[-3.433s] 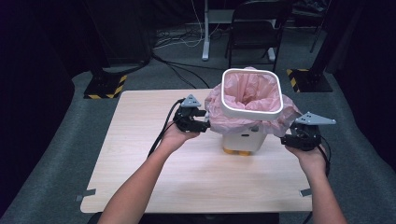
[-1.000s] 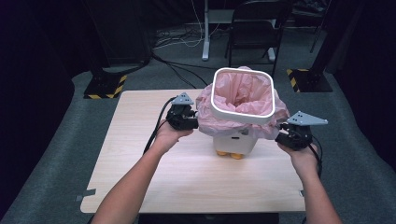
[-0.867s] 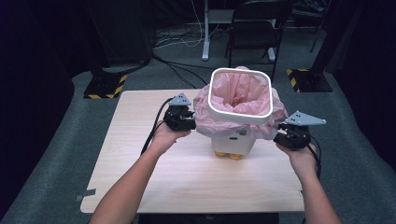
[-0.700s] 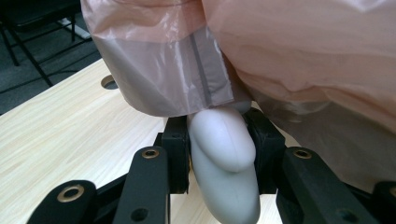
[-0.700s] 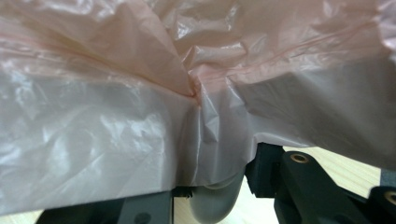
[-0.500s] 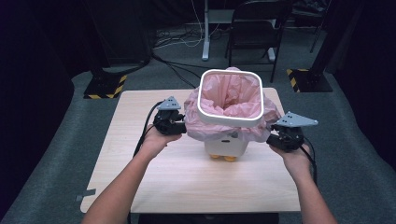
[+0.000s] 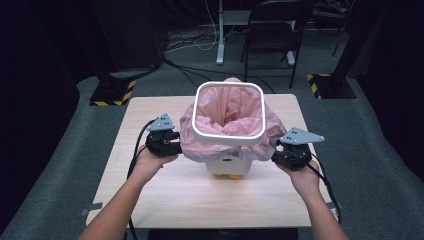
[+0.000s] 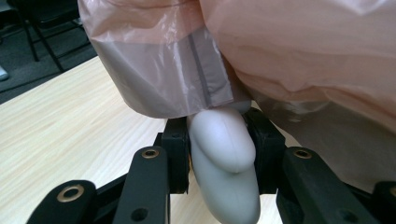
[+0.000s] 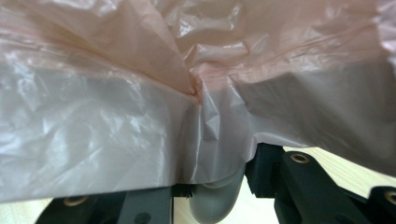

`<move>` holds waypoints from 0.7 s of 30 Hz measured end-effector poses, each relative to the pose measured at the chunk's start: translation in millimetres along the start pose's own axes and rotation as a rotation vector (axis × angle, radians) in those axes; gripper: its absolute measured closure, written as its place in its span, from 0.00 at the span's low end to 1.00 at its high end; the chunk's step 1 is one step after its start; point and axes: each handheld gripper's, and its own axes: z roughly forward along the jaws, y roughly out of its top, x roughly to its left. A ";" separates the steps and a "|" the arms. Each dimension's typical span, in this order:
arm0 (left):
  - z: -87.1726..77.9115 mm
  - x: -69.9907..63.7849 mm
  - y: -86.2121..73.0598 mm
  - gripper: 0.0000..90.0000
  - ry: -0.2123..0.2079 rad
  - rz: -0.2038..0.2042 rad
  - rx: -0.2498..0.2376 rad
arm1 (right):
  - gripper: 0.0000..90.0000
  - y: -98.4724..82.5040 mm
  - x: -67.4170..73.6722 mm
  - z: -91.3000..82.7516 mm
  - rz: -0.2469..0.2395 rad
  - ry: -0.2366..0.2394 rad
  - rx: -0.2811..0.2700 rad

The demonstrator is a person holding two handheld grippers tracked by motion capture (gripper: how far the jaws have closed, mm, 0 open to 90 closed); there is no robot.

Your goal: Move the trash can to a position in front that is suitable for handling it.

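A white bin (image 7: 229, 162) with yellow feet stands at the middle of the wooden table (image 7: 200, 200). A pink bag (image 7: 227, 107) lines it and spills over under a white square ring (image 7: 228, 136). My left gripper (image 7: 172, 145) is shut on the bin's white side handle (image 8: 224, 149), its jaws pressing both sides of it. On the other side, my right gripper (image 7: 280, 155) is shut on the opposite handle (image 9: 215, 203), half covered by the bag (image 9: 140, 93). I cannot tell whether the feet touch the table.
Behind the table stand a black chair (image 7: 277, 30) and a stand pole (image 7: 220, 30). Yellow-black striped bases (image 7: 112, 92) lie on the grey floor at both back corners. Cables trail from both grippers toward the front edge.
The bin, held between both grippers, has moved left and nearer to the person across the table. Both hands moved along with it, and the grips are unchanged.
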 end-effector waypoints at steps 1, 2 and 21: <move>-1.9 -0.5 -1.8 0.72 0.001 -0.003 -0.002 | 0.74 0.5 2.8 0.1 -0.003 0.005 -0.004; -4.2 -1.4 -3.9 0.73 0.002 -0.005 -0.002 | 0.74 0.5 4.3 0.1 -0.002 0.010 -0.005; -37.7 -15.3 -42.7 0.72 0.037 -0.013 0.007 | 0.74 -2.3 42.6 5.5 -0.051 0.060 0.010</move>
